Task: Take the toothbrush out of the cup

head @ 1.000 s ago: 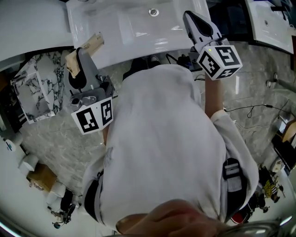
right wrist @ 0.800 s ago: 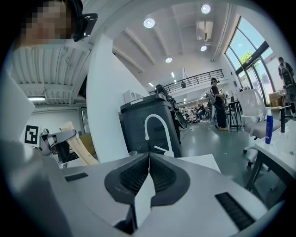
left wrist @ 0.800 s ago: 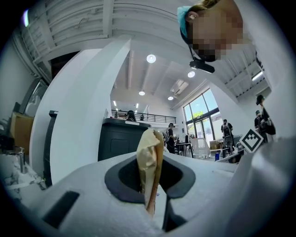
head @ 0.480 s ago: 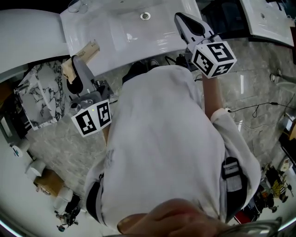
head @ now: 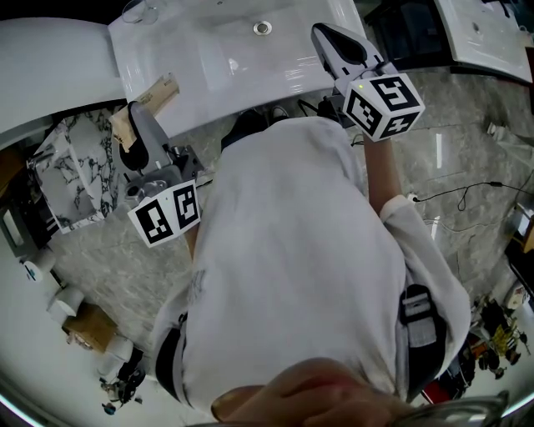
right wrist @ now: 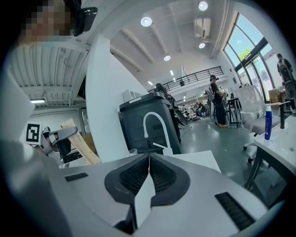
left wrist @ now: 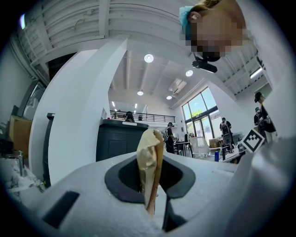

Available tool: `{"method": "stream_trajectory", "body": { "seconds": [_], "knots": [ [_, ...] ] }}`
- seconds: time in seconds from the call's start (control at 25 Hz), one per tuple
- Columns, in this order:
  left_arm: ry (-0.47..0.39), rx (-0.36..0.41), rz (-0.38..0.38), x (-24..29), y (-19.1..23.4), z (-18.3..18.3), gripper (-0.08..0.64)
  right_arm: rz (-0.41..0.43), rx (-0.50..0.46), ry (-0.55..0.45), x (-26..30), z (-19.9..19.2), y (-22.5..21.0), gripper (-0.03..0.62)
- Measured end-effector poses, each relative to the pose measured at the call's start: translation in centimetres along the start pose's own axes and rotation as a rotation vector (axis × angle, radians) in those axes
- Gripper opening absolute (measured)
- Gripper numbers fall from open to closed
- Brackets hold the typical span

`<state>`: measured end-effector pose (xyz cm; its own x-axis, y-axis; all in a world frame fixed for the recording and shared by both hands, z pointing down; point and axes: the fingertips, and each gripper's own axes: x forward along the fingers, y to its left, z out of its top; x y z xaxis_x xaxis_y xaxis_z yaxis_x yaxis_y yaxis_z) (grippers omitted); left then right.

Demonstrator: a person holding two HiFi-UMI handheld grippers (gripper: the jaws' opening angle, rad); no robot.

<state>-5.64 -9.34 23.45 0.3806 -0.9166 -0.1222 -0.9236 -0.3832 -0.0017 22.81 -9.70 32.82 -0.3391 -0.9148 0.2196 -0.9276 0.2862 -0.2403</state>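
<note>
My left gripper (head: 133,113) is shut on a long tan paper-wrapped packet (head: 148,93), which sticks up past its jaws at the sink's left front edge. In the left gripper view the packet (left wrist: 150,162) stands pinched between the pads of the left gripper (left wrist: 152,187). My right gripper (head: 324,33) hangs over the front right rim of the white basin (head: 209,58), jaws pressed together with nothing between them, as the right gripper (right wrist: 148,162) shows in its own view. A clear glass cup (head: 138,10) stands at the basin's far left corner. I see no toothbrush in it.
A white faucet (right wrist: 155,124) rises behind the basin and the drain (head: 263,27) lies mid-basin. A marbled box (head: 71,171) sits on the floor to the left. Cables (head: 455,196) run over the stone floor at right. A second white basin (head: 484,33) is far right.
The right gripper has edged slightly further over the basin rim. The left gripper has kept still with the tan packet in its jaws.
</note>
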Motion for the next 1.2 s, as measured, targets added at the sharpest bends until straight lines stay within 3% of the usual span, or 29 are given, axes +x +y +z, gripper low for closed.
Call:
{"method": "stream_trajectory", "body": {
  "seconds": [1.2],
  "knots": [
    [-0.012,-0.001,0.010,-0.39,0.07,0.21,0.057,-0.002,-0.015,0.001,-0.31,0.17,0.03,0.015]
  ]
}}
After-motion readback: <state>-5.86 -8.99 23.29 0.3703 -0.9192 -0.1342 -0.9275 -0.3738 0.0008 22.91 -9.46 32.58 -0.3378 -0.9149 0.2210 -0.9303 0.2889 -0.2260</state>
